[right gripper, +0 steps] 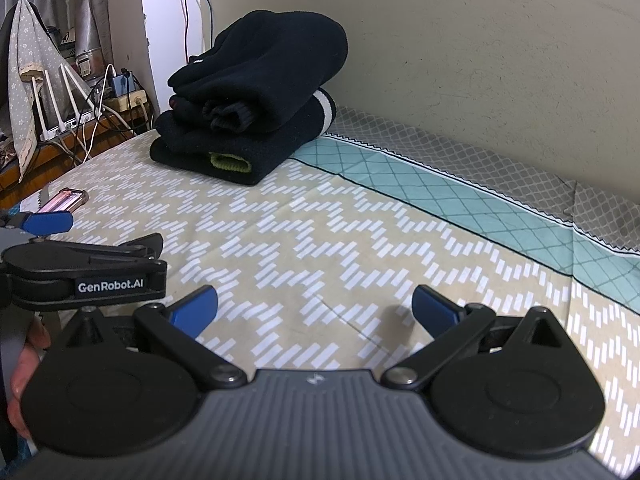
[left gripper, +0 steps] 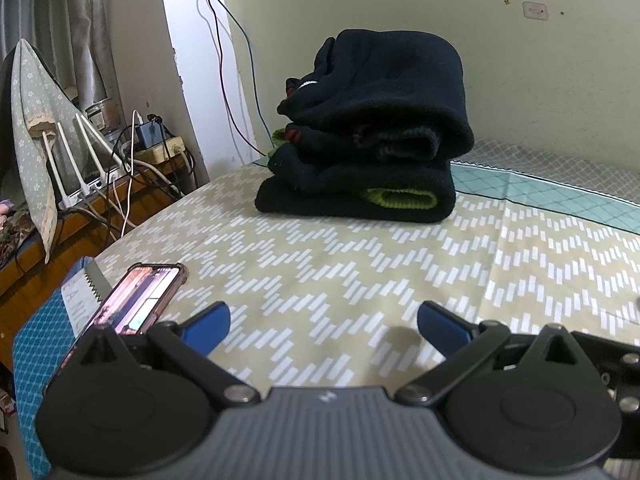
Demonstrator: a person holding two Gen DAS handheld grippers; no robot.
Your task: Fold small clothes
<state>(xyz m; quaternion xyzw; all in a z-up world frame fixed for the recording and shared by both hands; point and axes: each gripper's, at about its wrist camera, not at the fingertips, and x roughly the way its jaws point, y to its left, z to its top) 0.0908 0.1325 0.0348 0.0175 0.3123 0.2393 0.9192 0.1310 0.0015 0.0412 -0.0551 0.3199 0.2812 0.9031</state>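
A stack of folded black clothes [left gripper: 368, 136] sits on the patterned bed sheet [left gripper: 340, 272] near the wall; a green cuff [left gripper: 400, 198] shows in the bottom piece. The stack also shows in the right wrist view [right gripper: 256, 96], with a white stripe at its right end. My left gripper [left gripper: 324, 326] is open and empty, low over the sheet, well short of the stack. My right gripper [right gripper: 315, 307] is open and empty over the sheet. The left gripper's body [right gripper: 84, 268] shows at the left of the right wrist view.
A phone [left gripper: 138, 300] with a lit screen lies at the bed's left edge, beside the left gripper. A side table [left gripper: 80, 208] with a router, cables and a power strip stands left of the bed. The wall [right gripper: 500, 60] runs behind the bed.
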